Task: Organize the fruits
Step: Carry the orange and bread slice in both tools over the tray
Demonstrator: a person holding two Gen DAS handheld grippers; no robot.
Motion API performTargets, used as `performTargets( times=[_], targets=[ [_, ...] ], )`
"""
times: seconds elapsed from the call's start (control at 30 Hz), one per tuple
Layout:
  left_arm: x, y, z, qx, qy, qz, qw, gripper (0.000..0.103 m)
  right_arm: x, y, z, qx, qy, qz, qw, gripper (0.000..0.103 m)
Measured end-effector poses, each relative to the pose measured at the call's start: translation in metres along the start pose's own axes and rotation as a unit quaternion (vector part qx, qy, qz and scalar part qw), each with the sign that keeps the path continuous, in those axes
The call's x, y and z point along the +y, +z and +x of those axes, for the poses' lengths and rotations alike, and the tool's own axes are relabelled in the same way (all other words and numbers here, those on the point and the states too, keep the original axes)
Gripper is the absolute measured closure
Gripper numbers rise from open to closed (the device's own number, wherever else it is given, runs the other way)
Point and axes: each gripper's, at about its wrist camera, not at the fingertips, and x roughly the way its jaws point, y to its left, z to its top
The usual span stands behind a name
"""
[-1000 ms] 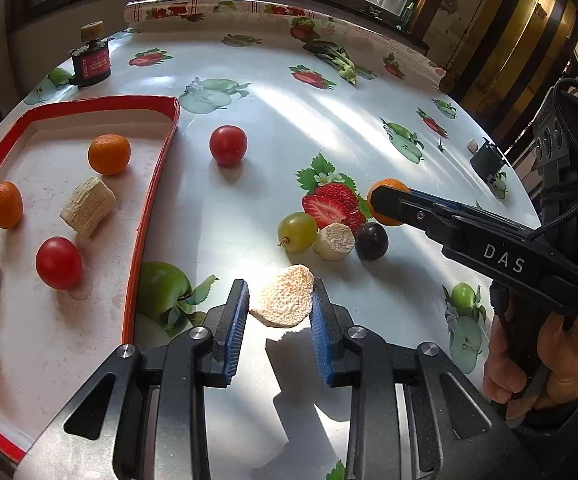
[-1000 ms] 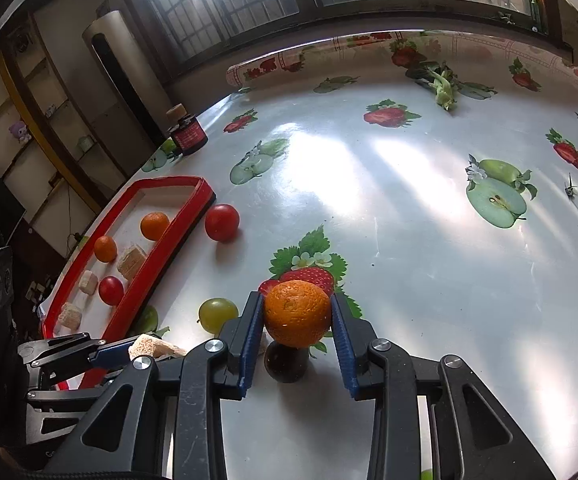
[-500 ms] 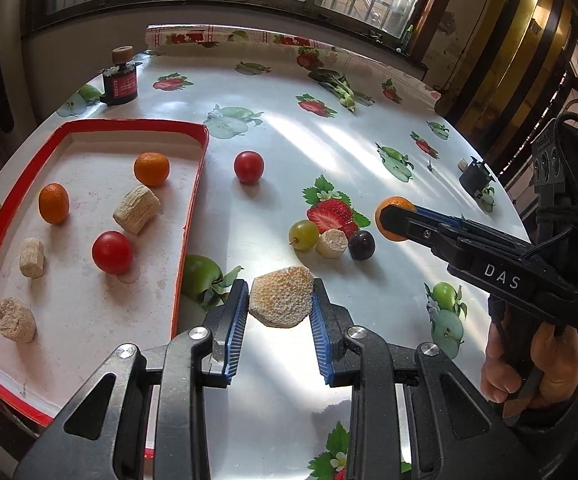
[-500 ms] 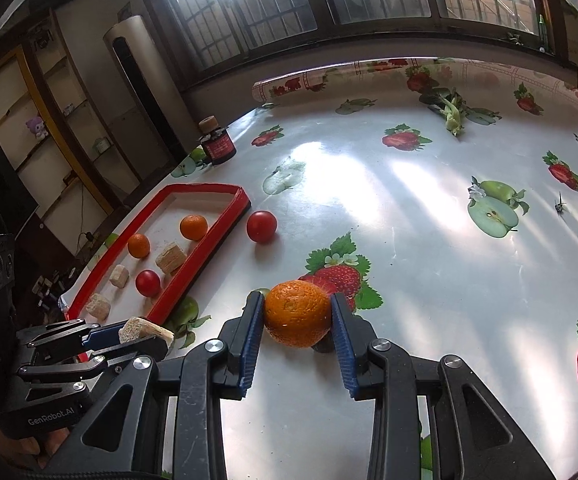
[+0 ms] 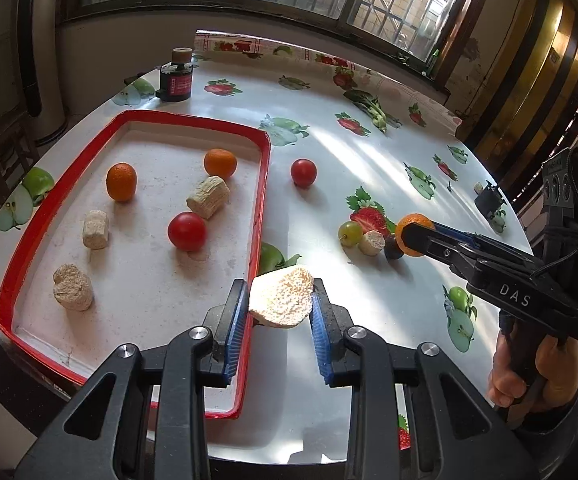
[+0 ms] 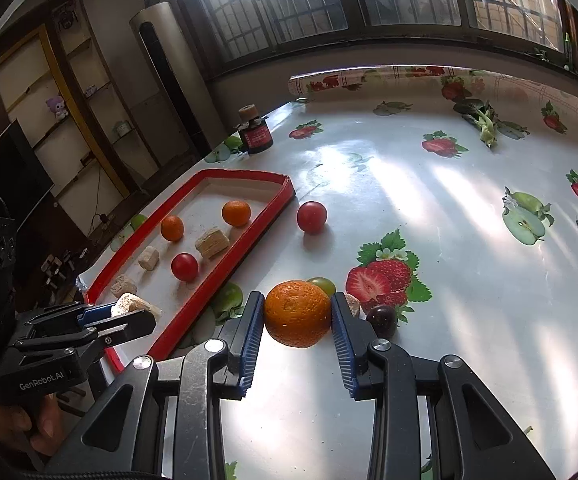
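Left gripper [image 5: 280,312] is clamped on a pale, crumbly chunk [image 5: 282,298], held at lower centre over the red tray rim [image 5: 264,184]; open tray floor lies to the upper left. Right gripper [image 6: 297,322] grips an orange [image 6: 297,313], apparently lifted off the tablecloth [image 6: 429,200], with a grape [image 6: 324,285] and dark fruit [image 6: 383,317] just behind.

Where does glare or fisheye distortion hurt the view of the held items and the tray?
Left wrist view: sunlight streaks the tablecloth beyond the red tray, whose rim bows from fisheye; the beige slice in the left gripper stays sharp. Right wrist view: bright glare patches beyond the orange in the right gripper; window frames curve.
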Motion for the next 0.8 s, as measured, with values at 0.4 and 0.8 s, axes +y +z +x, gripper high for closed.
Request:
performTargets(
  times=[0.4,0.8],
  targets=[
    [0.04,-0.013,-0.014,-0.004,0.024,-0.033,0.9992,0.075,0.038,0.003,0.01,0.009,0.024,-0.032,0.999,0.069],
    [0.069,-0.019,-0.023,-0.01,0.037,-0.059,0.9975,0.075,0.072,0.006,0.026,0.023,0.043,-0.06,0.997,0.069]
  ],
)
